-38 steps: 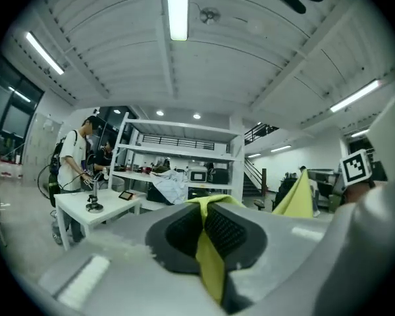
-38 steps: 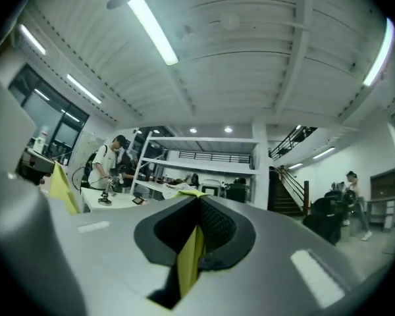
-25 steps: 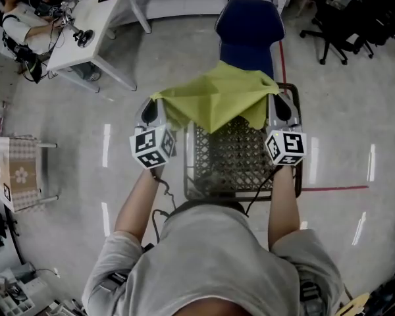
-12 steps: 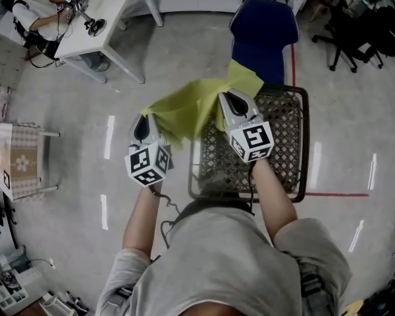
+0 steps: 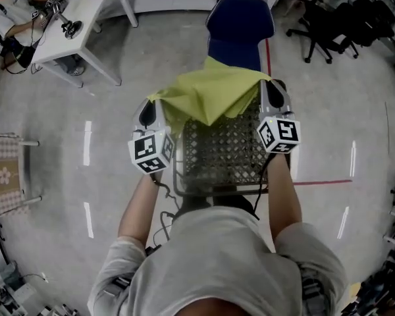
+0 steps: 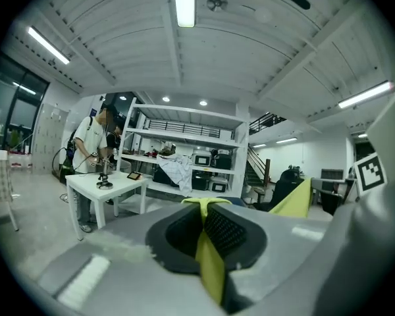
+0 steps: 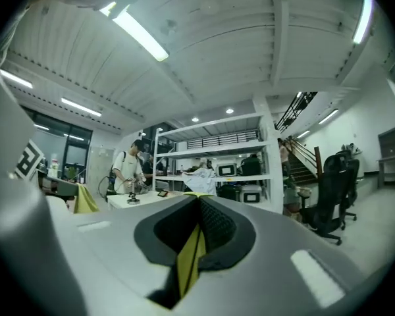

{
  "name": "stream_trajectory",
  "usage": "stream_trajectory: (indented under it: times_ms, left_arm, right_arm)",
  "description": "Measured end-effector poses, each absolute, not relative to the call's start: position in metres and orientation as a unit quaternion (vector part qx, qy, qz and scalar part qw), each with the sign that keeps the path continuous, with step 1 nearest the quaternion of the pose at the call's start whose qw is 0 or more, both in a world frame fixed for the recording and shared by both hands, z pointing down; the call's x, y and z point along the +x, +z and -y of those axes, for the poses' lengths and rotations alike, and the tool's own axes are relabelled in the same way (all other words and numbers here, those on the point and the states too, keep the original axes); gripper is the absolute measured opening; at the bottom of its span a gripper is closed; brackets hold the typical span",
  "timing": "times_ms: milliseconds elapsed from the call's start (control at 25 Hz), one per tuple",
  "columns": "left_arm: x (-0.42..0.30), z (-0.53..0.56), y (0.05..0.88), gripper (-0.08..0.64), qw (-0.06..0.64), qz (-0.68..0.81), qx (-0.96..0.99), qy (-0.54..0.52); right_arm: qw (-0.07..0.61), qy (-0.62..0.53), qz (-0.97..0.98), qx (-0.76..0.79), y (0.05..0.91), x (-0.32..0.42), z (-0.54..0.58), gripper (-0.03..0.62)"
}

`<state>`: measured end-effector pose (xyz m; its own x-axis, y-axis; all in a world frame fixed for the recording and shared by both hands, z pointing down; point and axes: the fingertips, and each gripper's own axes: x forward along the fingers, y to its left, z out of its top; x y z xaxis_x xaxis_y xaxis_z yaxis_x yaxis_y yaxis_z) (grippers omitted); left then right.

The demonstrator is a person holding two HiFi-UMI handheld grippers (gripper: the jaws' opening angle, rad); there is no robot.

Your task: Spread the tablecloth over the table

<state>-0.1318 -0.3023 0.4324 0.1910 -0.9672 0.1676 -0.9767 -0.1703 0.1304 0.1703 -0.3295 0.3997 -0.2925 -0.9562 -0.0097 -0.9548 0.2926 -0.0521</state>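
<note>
Grey polished concrete floor (image 5: 72,110) is running under everything, with a red tape line (image 5: 322,181) lying on it to the right of the black wire-mesh table (image 5: 224,153). That table is standing directly in front of me.

I am holding a yellow-green fabric tablecloth (image 5: 207,94) up over the table's far edge, one end in each tool.

- My left gripper (image 5: 147,112) is hovering just off the table's far left corner. Its fingers are pressing together on a thin fold of the cloth, which is showing in the left gripper view as a yellow strip between the ribbed black pads (image 6: 227,232).
- My right gripper (image 5: 274,97) is hovering at the table's far right corner. Its fingers are likewise pinching a narrow yellow strip of the cloth, seen edge-on in the right gripper view.
- Between the two tools the cloth is sagging in a loose, creased drape, its lower point hanging over the far part of the mesh. I cannot tell whether it is touching the mesh.

A dark blue padded chair (image 5: 240,25) is standing just beyond the table. A white rectangular desk (image 5: 85,12) is standing well beyond the table and to its left, and a person in a white shirt (image 5: 10,18) is working at it. Black office chairs (image 5: 329,22) are standing beyond the table to its right.
</note>
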Motion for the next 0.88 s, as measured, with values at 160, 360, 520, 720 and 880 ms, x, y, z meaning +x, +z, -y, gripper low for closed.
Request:
stream_trajectory:
  times_ms: [160,360,520,720,880]
  left_arm:
    - [-0.073,0.304,0.428,0.025,0.087,0.625,0.774,0.043]
    - [-0.004,0.316,0.412,0.025,0.059,0.624,0.777,0.055]
    - [0.062,0.324,0.397,0.025,0.037,0.610,0.789,0.064]
    - [0.130,0.330,0.393,0.025,0.029,0.582,0.810,0.072]
    - [0.166,0.324,0.396,0.025,0.034,0.573,0.815,0.077]
  right_arm:
    - [0.033,-0.046,-0.775,-0.630,0.417,0.268,0.330,0.009]
    - [0.060,-0.072,-0.747,-0.659,0.429,0.383,0.332,0.009]
    - [0.079,-0.072,-0.707,-0.699,0.420,0.491,0.329,0.009]
    - [0.103,-0.051,-0.640,-0.760,0.399,0.611,0.282,0.009]
    - [0.083,-0.037,-0.627,-0.774,0.395,0.656,0.247,0.009]
